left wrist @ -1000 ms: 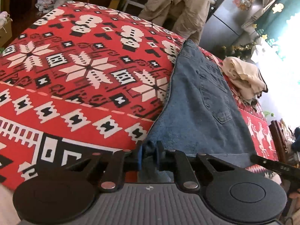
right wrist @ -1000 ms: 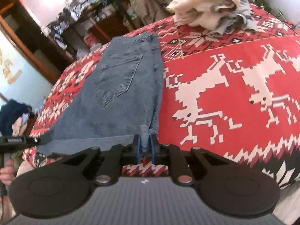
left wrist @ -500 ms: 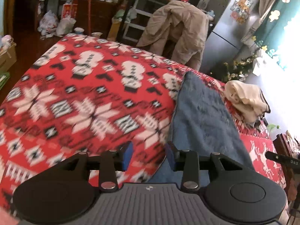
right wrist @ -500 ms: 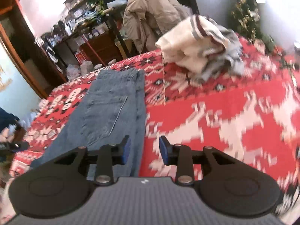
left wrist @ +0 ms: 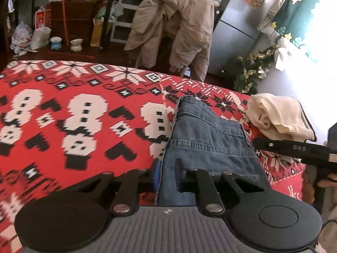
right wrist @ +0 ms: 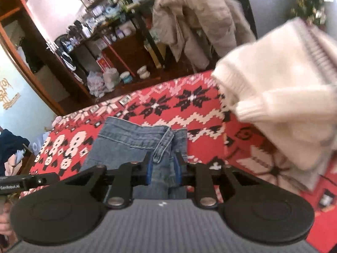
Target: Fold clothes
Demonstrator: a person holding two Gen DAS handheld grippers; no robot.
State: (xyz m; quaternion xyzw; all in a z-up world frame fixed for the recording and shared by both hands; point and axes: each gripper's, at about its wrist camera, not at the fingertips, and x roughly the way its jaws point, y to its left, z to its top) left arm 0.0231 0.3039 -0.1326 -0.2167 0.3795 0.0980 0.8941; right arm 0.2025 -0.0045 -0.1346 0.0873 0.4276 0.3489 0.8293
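Note:
Blue jeans (left wrist: pixel 210 147), folded lengthwise, lie on the red patterned cloth (left wrist: pixel 84 97) with the waistband at the far end. My left gripper (left wrist: pixel 168 175) sits at their left edge near the waist. Its jaws are closing and the pads pinch the denim edge. My right gripper (right wrist: pixel 163 168) is over the waistband's right side of the jeans (right wrist: pixel 130 139). Its jaws are closing too, with a belt loop and denim in the gap, pads still apart from the cloth. Each gripper shows at the side of the other's view.
A heap of cream knitwear (left wrist: pixel 278 118) lies on the cloth right of the jeans and looms close in the right wrist view (right wrist: pixel 284 97). Beyond the far edge, a beige coat (left wrist: pixel 174 27) hangs over a chair. A fridge (left wrist: pixel 238 21) and cluttered shelves stand behind.
Both grippers released the near hem, opened, and travelled forward along the jeans to the waist end. Their jaws have narrowed again around the denim there.

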